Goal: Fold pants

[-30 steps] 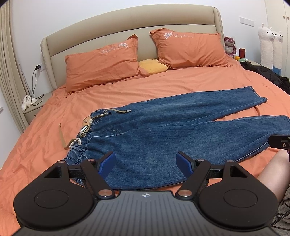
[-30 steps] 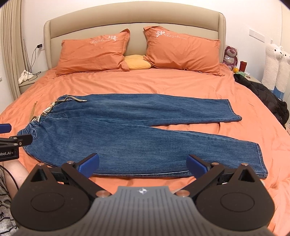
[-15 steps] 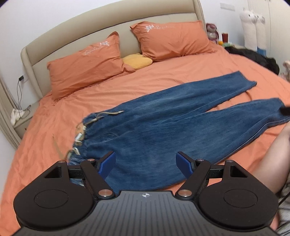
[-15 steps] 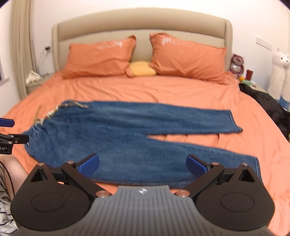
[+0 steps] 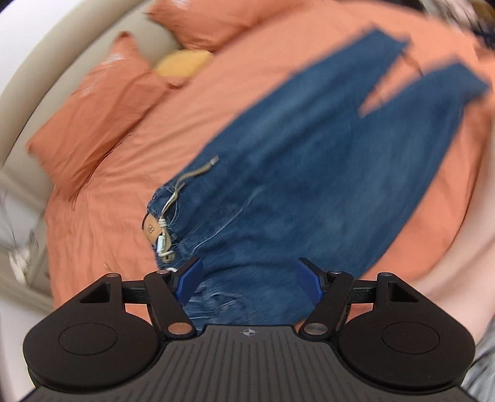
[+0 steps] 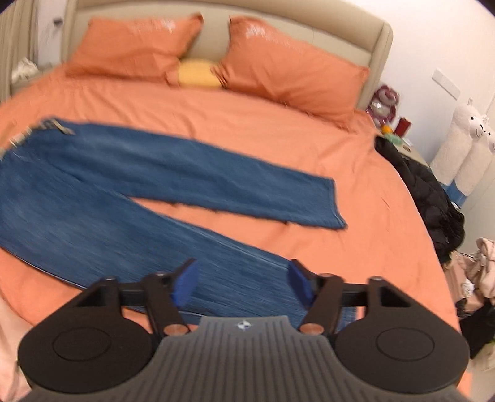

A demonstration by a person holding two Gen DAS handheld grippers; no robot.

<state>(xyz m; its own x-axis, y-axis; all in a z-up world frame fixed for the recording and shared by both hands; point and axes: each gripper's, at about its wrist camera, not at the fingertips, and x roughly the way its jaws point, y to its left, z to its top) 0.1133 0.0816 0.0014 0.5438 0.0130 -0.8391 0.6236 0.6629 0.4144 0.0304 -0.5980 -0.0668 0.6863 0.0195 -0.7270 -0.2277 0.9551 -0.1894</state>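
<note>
Blue jeans (image 5: pixel 303 173) lie spread flat on the orange bed sheet (image 5: pixel 102 216), both legs apart. A beige drawstring (image 5: pixel 185 179) and tag mark the waistband. My left gripper (image 5: pixel 249 281) hovers over the waistband's near corner, its jaws closing but still wide, with denim below them and nothing pinched. In the right wrist view the jeans (image 6: pixel 130 185) stretch left to right. My right gripper (image 6: pixel 239 283) hangs above the near leg close to its hem, jaws closing, pads apart from the cloth. Both views are motion-blurred.
Two orange pillows (image 6: pixel 287 68) and a yellow cushion (image 6: pixel 198 74) lean on the beige headboard (image 6: pixel 216 18). A black garment (image 6: pixel 433 198) lies at the bed's right edge. White plush toys (image 6: pixel 464 145) stand by the wall. A person's bare arm (image 5: pixel 458 253) is at the right.
Both grippers have swung closer over the jeans: the left rolled and came above the waistband, the right moved toward the near leg's hem. The right jaws have narrowed; the left only slightly.
</note>
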